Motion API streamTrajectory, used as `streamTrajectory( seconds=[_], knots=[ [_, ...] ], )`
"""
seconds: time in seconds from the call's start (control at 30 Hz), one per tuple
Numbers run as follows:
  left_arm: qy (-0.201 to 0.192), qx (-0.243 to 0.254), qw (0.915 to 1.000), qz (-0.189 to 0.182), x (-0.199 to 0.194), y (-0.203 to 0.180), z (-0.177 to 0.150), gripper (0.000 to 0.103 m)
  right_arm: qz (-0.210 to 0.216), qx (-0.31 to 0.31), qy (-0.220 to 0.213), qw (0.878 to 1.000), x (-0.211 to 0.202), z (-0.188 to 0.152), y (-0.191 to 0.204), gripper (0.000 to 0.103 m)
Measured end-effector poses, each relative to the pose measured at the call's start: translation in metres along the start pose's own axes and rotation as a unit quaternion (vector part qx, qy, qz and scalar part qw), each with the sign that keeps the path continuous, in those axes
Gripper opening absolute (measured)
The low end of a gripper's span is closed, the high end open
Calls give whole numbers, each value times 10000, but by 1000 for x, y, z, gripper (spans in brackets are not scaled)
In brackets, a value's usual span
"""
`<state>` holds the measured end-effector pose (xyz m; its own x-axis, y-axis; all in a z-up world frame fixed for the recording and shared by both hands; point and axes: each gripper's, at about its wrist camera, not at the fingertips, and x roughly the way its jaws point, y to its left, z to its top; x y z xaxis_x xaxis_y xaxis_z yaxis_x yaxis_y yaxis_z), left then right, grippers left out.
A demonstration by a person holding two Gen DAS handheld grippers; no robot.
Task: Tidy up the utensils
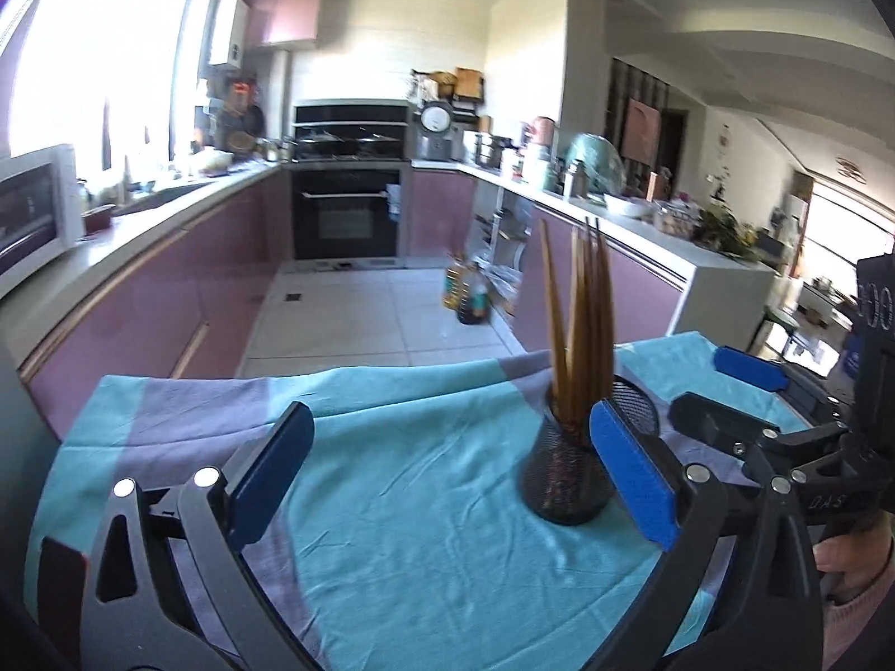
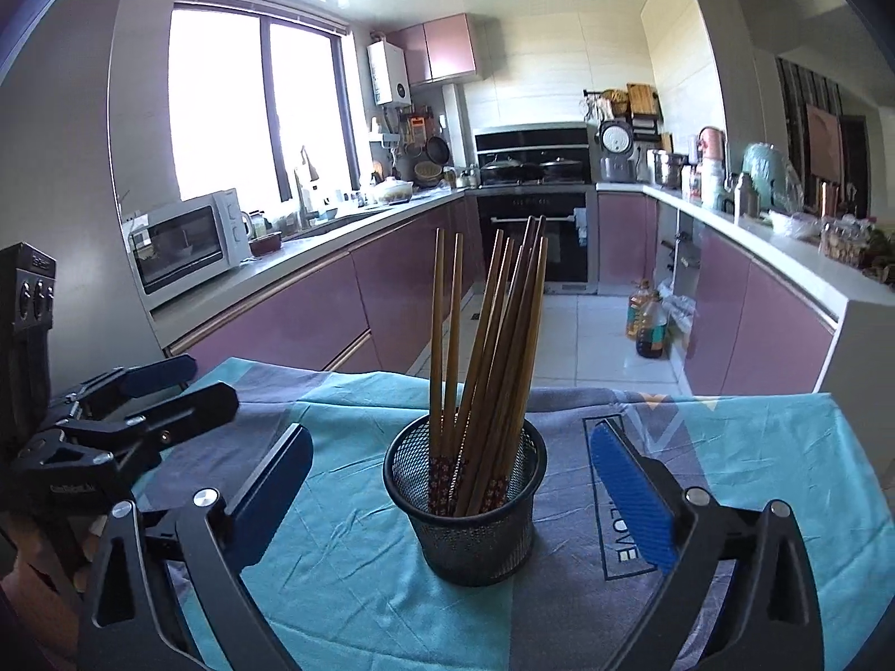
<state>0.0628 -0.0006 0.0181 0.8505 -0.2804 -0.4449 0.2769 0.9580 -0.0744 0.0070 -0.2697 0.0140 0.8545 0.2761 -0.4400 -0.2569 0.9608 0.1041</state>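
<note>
Item: black wire-mesh holder [image 2: 467, 509], round, tapering slightly to its base, standing upright on a teal and grey-violet patterned cloth [image 2: 347, 570] spread over the table. Contents: a bundle of brown wooden chopsticks [image 2: 492, 346], thick ends down, fanned loosely above the rim; the lower ends carry a dark red floral band, visible through the mesh. Position relative to the tongs: in the right wrist view the holder sits ahead of the right gripper [image 2: 447, 481], roughly centred between its two blue-padded fingers [image 2: 632, 497], with clear cloth on both sides and no contact. In the left wrist view the same holder [image 1: 565, 475] stands off to the right, partly behind the right-hand blue pad of the left gripper [image 1: 447, 464]; whether that pad touches the mesh cannot be told. State of the tongs: both grippers stand spread wide, nothing held in either. The left gripper also shows at the left edge of the right wrist view, its jaws apart, beside the holder and clear of it. Backdrop: kitchen with mauve cabinets [image 2: 313, 307], oven [image 2: 537, 235], white microwave [image 2: 184, 246].
</note>
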Motion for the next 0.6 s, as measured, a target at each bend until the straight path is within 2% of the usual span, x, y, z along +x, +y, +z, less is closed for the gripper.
streamTrajectory(
  seconds=[0.33, 0.6],
  knots=[
    [-701, -66, 9966, 437, -55, 10, -15, 97, -372, -208, -499, 9978, -22, -9, 16, 96],
    [-1019, 5, 9926, 659, -86, 8, -26, 97, -475, -331, -782, 9953, -38, -15, 28, 96]
  ],
)
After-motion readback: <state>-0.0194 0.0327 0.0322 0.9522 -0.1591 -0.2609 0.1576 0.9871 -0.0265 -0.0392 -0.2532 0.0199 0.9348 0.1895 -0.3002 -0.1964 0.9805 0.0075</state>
